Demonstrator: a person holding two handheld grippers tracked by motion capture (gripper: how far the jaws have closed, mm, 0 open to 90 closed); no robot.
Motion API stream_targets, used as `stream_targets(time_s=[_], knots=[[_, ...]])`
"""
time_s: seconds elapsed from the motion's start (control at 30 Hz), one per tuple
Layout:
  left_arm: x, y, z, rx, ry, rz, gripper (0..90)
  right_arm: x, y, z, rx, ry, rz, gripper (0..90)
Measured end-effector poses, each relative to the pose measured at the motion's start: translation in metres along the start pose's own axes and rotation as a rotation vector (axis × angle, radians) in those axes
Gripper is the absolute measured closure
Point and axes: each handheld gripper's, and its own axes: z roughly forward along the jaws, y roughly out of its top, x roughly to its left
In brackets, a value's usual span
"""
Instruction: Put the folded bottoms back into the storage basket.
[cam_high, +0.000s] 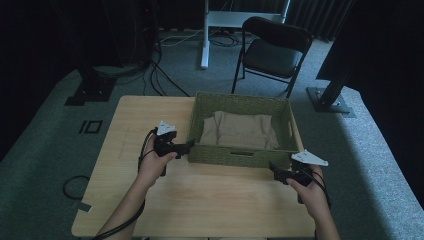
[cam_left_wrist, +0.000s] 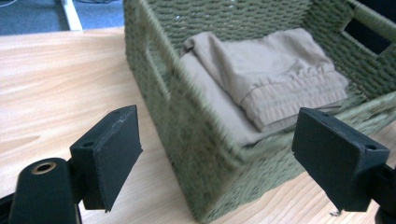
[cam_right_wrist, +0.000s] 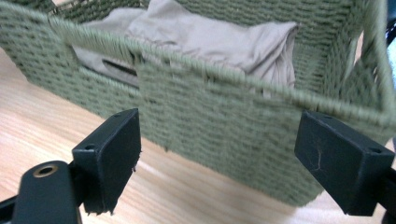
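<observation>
Wooden table (cam_high: 210, 200) takes up most of the high view, w/ grey carpet round it and a black folding chair (cam_high: 272, 50) beyond at approx 12 o'clock. Green woven basket (cam_high: 240, 152) sits on the table's far half, a bit right of centre; cut-out handle slots in its walls, one visible in the near wall in the right gripper view (cam_right_wrist: 119, 67). Inside lies a folded beige cloth (cam_high: 240, 131), flat on the bottom, covering most of it; in the left gripper view its ribbed hem (cam_left_wrist: 289, 100) points toward the basket's near corner. Left gripper (cam_high: 187, 146) is held at the basket's near-left corner, approx 9 o'clock from the basket's middle, jaw tips just beside the weave; whether touching, can't tell. Left gripper view: its jaws stand wide apart w/ the basket corner (cam_left_wrist: 201, 154) between them, nothing clamped. Right gripper (cam_high: 274, 169) is at the near-right corner, approx 5 o'clock from the basket's middle, just beside the near wall. Right gripper view: jaws likewise spread wide, the near wall (cam_right_wrist: 219, 126) spanning the gap, nothing gripped. Both hands wrap the gripper handles; cables trail back along the forearms.
</observation>
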Motion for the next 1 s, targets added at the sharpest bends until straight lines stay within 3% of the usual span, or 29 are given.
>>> stream_targets(time_s=[0.1,0.17,0.27,0.37,0.77,1.0], knots=[[0.004,-0.007,0.001,-0.003,-0.004,-0.033,16.3,0.0,-0.011,0.003,0.006,0.006,-0.009,14.0],[0.007,-0.013,0.002,0.003,0.01,-0.027,16.3,0.0,-0.019,0.004,0.01,0.007,-0.014,13.8],[0.01,-0.02,0.002,0.0,-0.006,-0.058,15.1,0.0,-0.029,0.007,0.021,-0.003,-0.018,13.8],[0.011,-0.023,0.0,-0.006,0.014,-0.026,15.2,-0.002,-0.037,0.008,0.025,-0.006,-0.012,13.7],[0.024,-0.054,0.003,0.035,0.032,-0.093,15.3,-0.005,-0.064,0.013,0.073,-0.041,-0.005,13.7],[0.029,-0.068,0.005,0.068,0.065,-0.078,15.3,-0.006,-0.073,0.018,0.105,-0.046,0.002,13.7]])
